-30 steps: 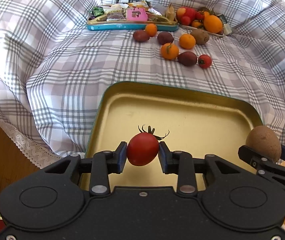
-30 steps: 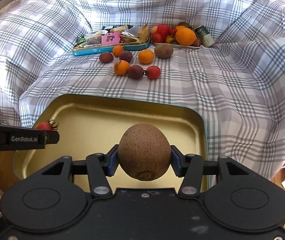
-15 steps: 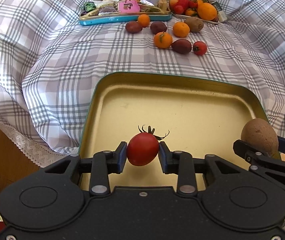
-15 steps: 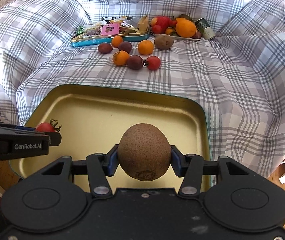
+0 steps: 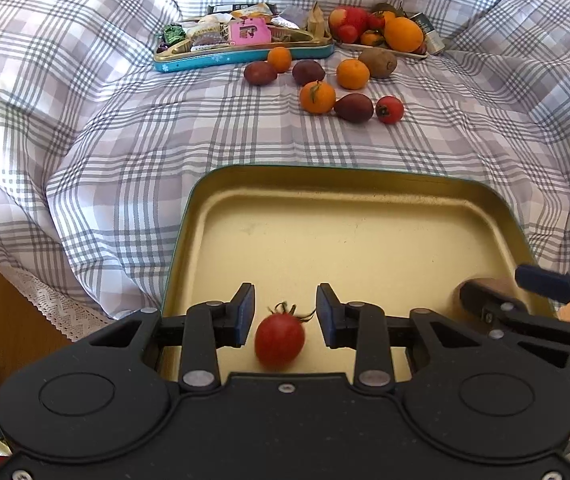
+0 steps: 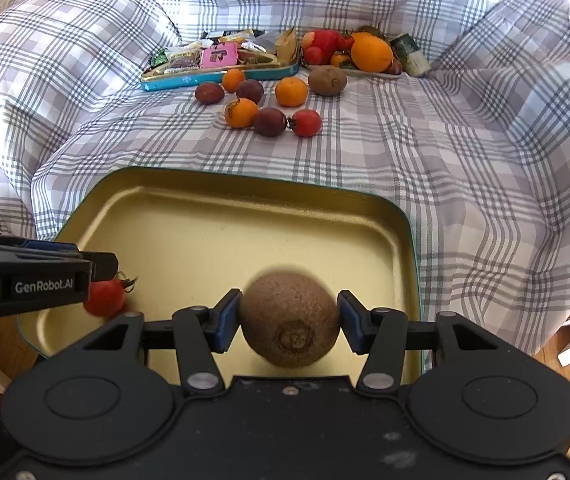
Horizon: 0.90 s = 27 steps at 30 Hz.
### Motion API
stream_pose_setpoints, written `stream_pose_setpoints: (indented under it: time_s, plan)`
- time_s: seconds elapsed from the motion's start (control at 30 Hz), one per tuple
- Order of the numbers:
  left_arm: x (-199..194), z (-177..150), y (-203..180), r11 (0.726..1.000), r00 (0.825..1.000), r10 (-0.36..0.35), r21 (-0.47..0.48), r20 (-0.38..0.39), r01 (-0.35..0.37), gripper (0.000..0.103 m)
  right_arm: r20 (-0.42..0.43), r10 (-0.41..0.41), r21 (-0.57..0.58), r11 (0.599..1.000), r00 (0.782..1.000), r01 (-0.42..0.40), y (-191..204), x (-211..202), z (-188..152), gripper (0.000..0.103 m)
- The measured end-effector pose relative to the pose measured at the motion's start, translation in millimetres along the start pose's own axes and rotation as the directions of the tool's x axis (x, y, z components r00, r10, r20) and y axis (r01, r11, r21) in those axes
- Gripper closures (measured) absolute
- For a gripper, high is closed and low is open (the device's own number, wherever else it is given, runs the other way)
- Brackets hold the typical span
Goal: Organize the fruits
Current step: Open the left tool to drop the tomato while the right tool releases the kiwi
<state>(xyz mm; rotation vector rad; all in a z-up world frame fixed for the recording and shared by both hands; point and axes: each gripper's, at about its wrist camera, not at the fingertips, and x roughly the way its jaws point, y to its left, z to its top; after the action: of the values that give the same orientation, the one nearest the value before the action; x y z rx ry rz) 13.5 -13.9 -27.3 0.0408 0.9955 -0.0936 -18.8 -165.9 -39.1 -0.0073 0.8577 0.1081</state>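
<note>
**A:** Left gripper [image 5: 285,312] first. Its jaws stand apart, and the tomato [image 5: 279,340] sits low between them with a clear gap on each side. Neither pad touches it.

**B:** The tomato is blurred, stalk end facing away from the camera. It's over the near left part of the gold tray [image 5: 345,184]. I can't tell whether it rests on the tray floor.

**A:** On to the right gripper [image 6: 289,316]. The kiwi [image 6: 289,328] fills the space between its blue pads, which sit right at its flanks. The top of the kiwi is smeared.

**B:** So are the jaws clamped on it?

**A:** I can't tell. The pads are at its skin, but it's unclear whether they press. The kiwi hangs over the near right part of the same tray.

**B:** The rest of that tray floor is bare metal. Further back on the checked cloth [image 5: 125,160] are loose fruits: small oranges [image 5: 317,97], dark plums [image 5: 353,107], a red tomato [image 5: 389,109] and a second kiwi [image 5: 378,63].

**A:** Behind those are a blue-rimmed tin [image 5: 245,54] of wrapped snacks and, beside it, a plate [image 5: 401,53] piled with fruit.
</note>
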Motion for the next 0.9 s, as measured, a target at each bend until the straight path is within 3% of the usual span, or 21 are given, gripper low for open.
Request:
stream_pose_setpoints:
  time_s: [0.1, 0.9]
  plan:
    - [1.1, 0.4, -0.6, 1.000, 1.000, -0.008, 0.004, -0.007, 0.008, 0.061, 0.042, -0.014, -0.039, 0.999, 0.999, 0.015, 5.0, -6.6, 1.2, 0.050]
    - [3.0, 1.4, -0.7, 1.000, 1.000, -0.001, 0.002, -0.028, 0.001, 0.061, 0.043, -0.029, -0.013, 0.999, 0.999, 0.030, -0.2, -8.0, 1.9, 0.050]
